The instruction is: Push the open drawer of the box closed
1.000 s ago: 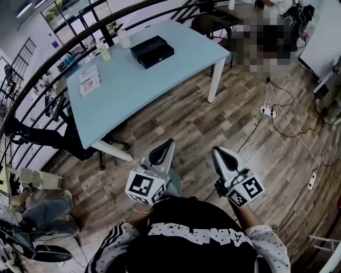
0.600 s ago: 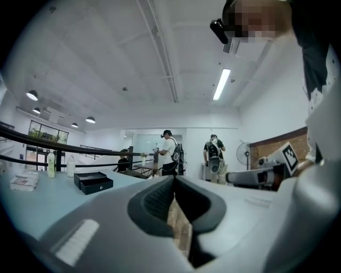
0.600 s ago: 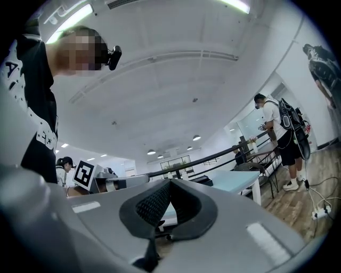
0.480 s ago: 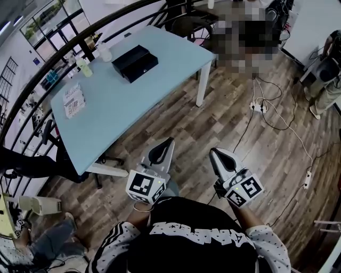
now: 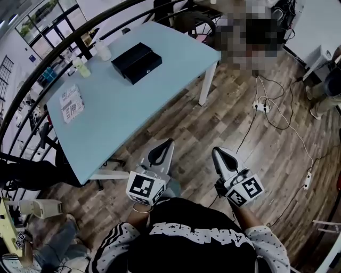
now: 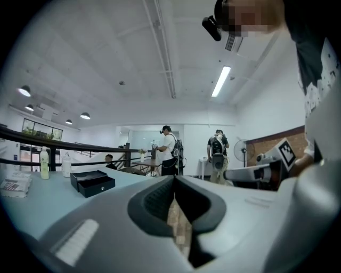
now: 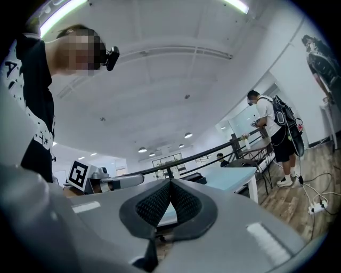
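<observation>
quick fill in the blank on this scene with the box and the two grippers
The black box sits on a light ____ table.
Its drawer stands ____.
The left gripper and the right gripper, both shut and empty, hover over the ____ floor, away from the table.
Missing words: blue; open; wooden.

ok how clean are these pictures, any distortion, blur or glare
Head view: fisheye bows the black railing and the light blue table, but the black box is sharp. Left gripper view: black round-lens corners, ceiling strip light blown out. Right gripper view: same black corners, a strip light glares at top left.
</observation>
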`<state>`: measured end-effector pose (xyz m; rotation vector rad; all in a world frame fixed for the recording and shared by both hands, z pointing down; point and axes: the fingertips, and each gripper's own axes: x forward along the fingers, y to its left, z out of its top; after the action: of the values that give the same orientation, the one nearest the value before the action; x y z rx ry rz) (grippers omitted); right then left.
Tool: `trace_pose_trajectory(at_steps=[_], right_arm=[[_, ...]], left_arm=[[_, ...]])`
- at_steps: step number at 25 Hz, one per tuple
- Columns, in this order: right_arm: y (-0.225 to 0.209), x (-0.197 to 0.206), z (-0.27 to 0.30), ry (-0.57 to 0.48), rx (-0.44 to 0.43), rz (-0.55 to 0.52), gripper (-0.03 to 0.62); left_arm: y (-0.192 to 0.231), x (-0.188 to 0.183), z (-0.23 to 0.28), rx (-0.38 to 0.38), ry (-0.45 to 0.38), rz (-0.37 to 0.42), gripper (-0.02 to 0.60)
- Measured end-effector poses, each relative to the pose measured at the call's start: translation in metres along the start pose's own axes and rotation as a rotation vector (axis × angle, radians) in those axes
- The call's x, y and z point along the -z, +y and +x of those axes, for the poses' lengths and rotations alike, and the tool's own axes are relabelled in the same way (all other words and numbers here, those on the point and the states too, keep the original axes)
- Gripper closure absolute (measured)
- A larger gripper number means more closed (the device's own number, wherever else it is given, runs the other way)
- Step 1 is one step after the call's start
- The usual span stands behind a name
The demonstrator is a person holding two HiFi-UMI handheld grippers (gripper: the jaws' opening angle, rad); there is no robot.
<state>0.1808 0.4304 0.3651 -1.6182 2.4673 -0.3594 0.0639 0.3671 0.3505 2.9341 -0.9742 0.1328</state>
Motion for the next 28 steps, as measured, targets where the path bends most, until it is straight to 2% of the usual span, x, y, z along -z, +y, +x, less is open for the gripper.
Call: trace_pose_trajectory(at_steps=[13, 28], right_arm=[[0.008, 0.002, 0.106, 0.059, -0.100, -0.007, 0.599], [0.028, -0.015, 0.214, 0.061, -0.112, -0.073, 0.599]], left_arm=[[0.101, 0.007, -0.006, -0.138, 0.011, -0.030, 0.581], [0.210, -0.016, -0.004, -0.166, -0.050, -0.033, 0.581]])
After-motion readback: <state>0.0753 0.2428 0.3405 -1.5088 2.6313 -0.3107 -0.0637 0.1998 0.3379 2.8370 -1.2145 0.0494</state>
